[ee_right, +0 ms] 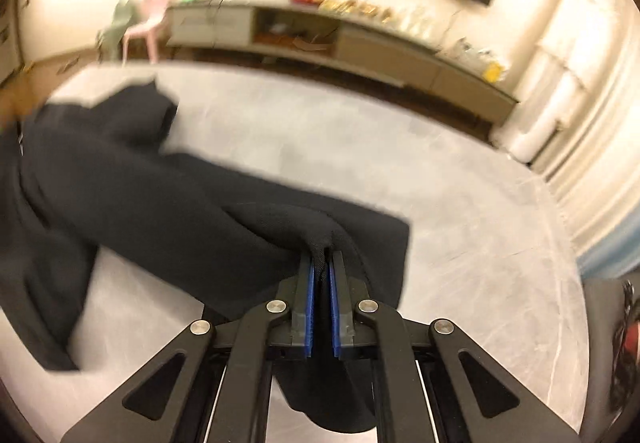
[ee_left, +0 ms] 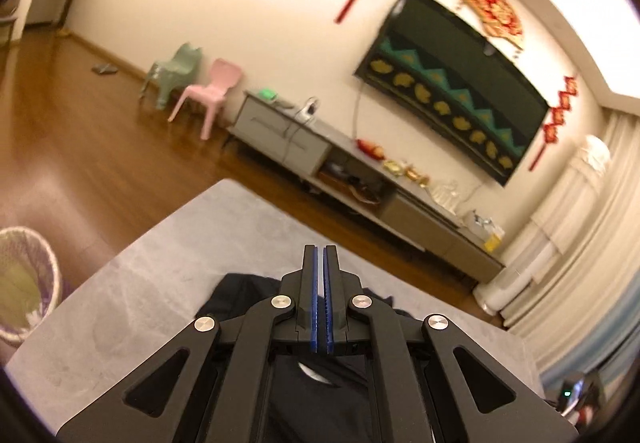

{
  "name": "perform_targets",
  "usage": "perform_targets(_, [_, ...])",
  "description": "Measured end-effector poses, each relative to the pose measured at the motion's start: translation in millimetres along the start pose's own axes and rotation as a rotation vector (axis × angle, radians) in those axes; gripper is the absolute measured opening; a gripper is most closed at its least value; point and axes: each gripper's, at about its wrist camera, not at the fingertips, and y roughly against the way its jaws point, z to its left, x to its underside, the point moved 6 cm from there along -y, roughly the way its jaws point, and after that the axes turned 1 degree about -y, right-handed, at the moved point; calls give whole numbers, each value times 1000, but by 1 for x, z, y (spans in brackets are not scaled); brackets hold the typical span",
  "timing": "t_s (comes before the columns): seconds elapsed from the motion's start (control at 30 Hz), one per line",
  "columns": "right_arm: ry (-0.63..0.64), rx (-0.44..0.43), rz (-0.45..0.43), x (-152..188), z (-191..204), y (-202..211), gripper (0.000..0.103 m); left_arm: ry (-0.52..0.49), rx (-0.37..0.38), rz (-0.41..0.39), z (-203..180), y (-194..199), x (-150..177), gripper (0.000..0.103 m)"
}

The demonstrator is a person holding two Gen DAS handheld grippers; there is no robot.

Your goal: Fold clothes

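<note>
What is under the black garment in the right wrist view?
The grey table surface lies under the black garment, whose edge the right gripper pinches. Anything beneath the cloth itself is hidden.

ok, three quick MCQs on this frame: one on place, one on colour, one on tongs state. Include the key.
1. Where does the garment lie?
A. wood floor
B. grey table
C. TV cabinet

2. What colour is the garment?
A. black
B. red
C. white

3. The right tongs are:
A. wide open, empty
B. shut on the garment
C. out of view

Key: 1 B, the cloth spreads over the grey surface; 2 A, it is dark throughout in both views; 3 B, a fold of fabric sits pinched between the blue pads. The left tongs are shut with nothing between them.
</note>
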Motion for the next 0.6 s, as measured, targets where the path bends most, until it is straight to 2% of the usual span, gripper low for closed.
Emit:
perform_targets(0.03, [-8,-7,-9,-3,1,4,7,11,-2,26,3,-6,3,2])
perform_targets(0.1, [-16,-23,-30,-16,6,13,7,21,-19,130,8,-30,19,2])
perform_targets(0.2, [14,-70,-88,-66,34,32,7,-43,-41,273,1,-62,44,3])
perform_targets(0.23, [21,-88,-115,-90,45,40,7,-58,-44,298,0,-67,51,3])
perform_targets(0.3, [25,-131,-193,-154,69,56,7,-102,-29,379,-5,-79,65,19])
perform_targets(0.33, [23,-147,-240,-186,81,67,7,-116,-22,411,-8,-82,72,41])
perform_targets(0.37, [14,-157,-300,-215,91,84,7,-134,-26,425,-10,-82,77,54])
perform_targets(0.5, [-57,-220,-524,-299,120,147,7,-209,-62,473,-13,-88,99,60])
perform_targets(0.57, [-73,-240,-558,-318,140,144,10,-251,-110,490,-9,-94,111,62])
perform_targets(0.6, [-55,-238,-526,-315,152,133,15,-266,-130,505,-7,-101,118,62])
